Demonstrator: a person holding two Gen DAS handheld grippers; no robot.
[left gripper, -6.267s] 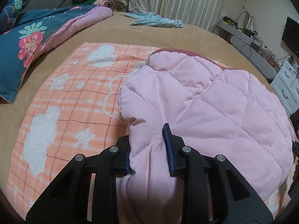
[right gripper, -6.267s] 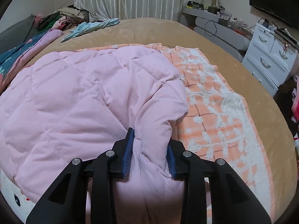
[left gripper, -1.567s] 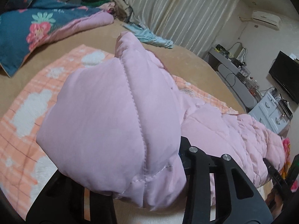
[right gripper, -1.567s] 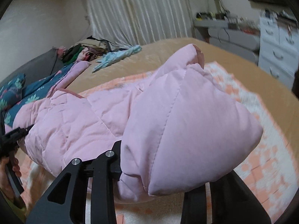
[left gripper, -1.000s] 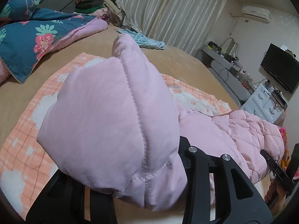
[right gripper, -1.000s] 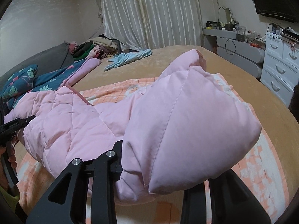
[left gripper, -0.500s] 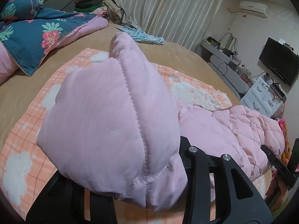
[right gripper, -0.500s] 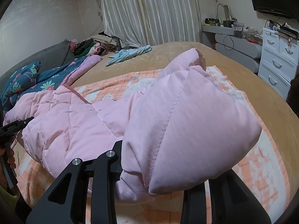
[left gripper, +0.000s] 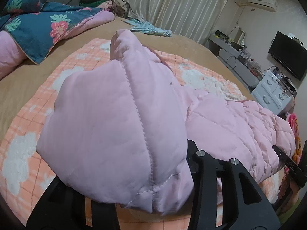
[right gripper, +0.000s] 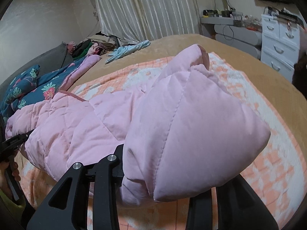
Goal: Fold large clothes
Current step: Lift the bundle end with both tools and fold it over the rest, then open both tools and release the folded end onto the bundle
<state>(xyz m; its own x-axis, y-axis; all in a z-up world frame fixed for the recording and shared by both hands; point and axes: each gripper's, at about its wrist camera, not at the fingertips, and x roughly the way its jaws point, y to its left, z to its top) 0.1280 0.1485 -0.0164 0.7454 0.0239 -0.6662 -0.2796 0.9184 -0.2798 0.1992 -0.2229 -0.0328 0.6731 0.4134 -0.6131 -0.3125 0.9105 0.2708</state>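
Observation:
A pink quilted jacket [left gripper: 119, 118] hangs stretched between my two grippers, above an orange checked blanket [left gripper: 30, 134] on the bed. My left gripper [left gripper: 145, 172] is shut on one end of the jacket; the bunched fabric hides its fingertips. My right gripper [right gripper: 159, 182] is shut on the other end of the jacket [right gripper: 191, 118], its fingertips also buried in fabric. The right gripper shows at the right edge of the left wrist view [left gripper: 287, 164]; the left gripper shows at the left edge of the right wrist view [right gripper: 13, 140].
A blue floral duvet [left gripper: 38, 25] lies at the left of the tan bed. A light blue garment [left gripper: 149, 27] and a clothes pile [right gripper: 96, 46] sit at the far end. White drawers [right gripper: 280, 44] and a grey shelf stand to the right.
Earlier the jacket lay flat on the blanket with both grippers closed on its near edge. It is now lifted and spread sideways between them. In the last second it only shifted slightly.

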